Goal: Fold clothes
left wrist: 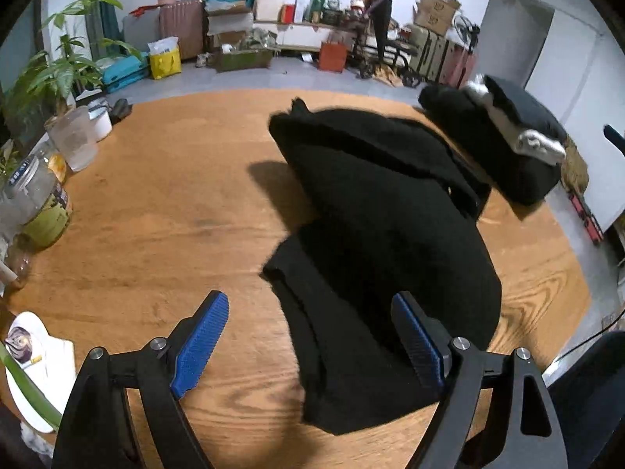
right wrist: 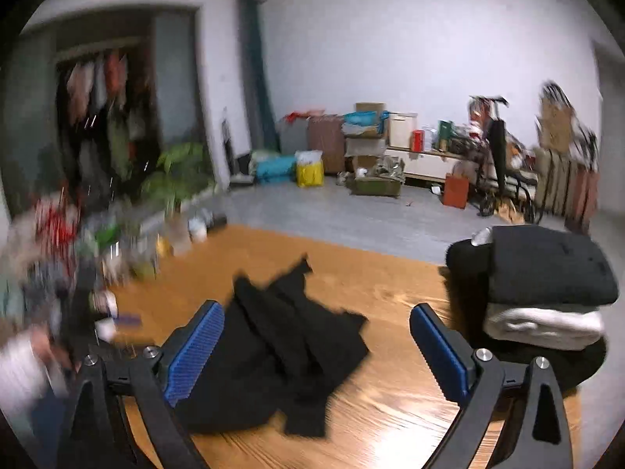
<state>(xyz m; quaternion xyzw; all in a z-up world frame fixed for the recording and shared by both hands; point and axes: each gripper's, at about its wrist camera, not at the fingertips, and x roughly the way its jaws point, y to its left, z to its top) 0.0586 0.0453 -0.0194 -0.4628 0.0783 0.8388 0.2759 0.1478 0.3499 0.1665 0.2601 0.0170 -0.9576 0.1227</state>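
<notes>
Nearest in the left wrist view, the left gripper (left wrist: 310, 330) stands wide open with nothing between its blue pads (left wrist: 201, 346); its right finger hangs over the near end of the black garment (left wrist: 375, 234), though whether it touches the cloth I cannot tell. The right gripper (right wrist: 316, 336) is likewise spread wide and empty, above the desk (right wrist: 390, 410) with the same black garment (right wrist: 281, 355) lying crumpled between and just beyond its fingers. The garment sprawls on the wooden desk (left wrist: 156, 215), partly bunched, one corner pointing toward the far edge. Beyond it, at the desk's right side, sits a stack of folded clothes (right wrist: 543, 289): dark pieces with a pale grey one sandwiched in the pile (left wrist: 504, 136). Along the left edge stand glass jars (left wrist: 43, 203) and a potted plant (left wrist: 66, 66). Farther off, across the grey floor, boxes, bags and suitcases (right wrist: 375, 144) line the white wall; the right view's left side is blurred
</notes>
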